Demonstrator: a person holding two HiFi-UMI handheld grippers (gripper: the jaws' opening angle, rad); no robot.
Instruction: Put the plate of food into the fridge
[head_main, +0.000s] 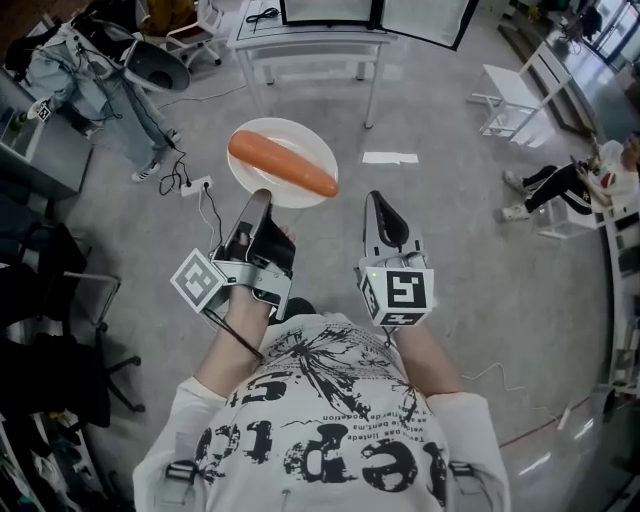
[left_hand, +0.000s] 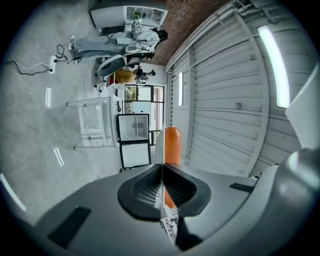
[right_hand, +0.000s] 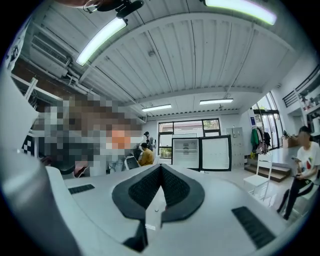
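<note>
A white plate (head_main: 300, 135) with one long orange piece of food (head_main: 283, 163) on it hangs above the floor. My left gripper (head_main: 258, 198) is shut on its near rim. In the left gripper view the plate (left_hand: 160, 150) shows edge-on as a thin line between the closed pads, with the orange food (left_hand: 172, 145) beside it. My right gripper (head_main: 375, 197) is level with the left one, to the right of the plate and apart from it. It is shut with nothing in it (right_hand: 160, 169). A white fridge (right_hand: 186, 152) with its door (right_hand: 216, 152) swung open stands far ahead.
A power strip with cables (head_main: 196, 186) lies on the floor left of the plate. White tables (head_main: 310, 40) stand ahead, and a white chair (head_main: 505, 100) and a seated person (head_main: 590, 180) are to the right. Near the fridge are a person in yellow (right_hand: 146, 156) and a standing person (right_hand: 302, 165).
</note>
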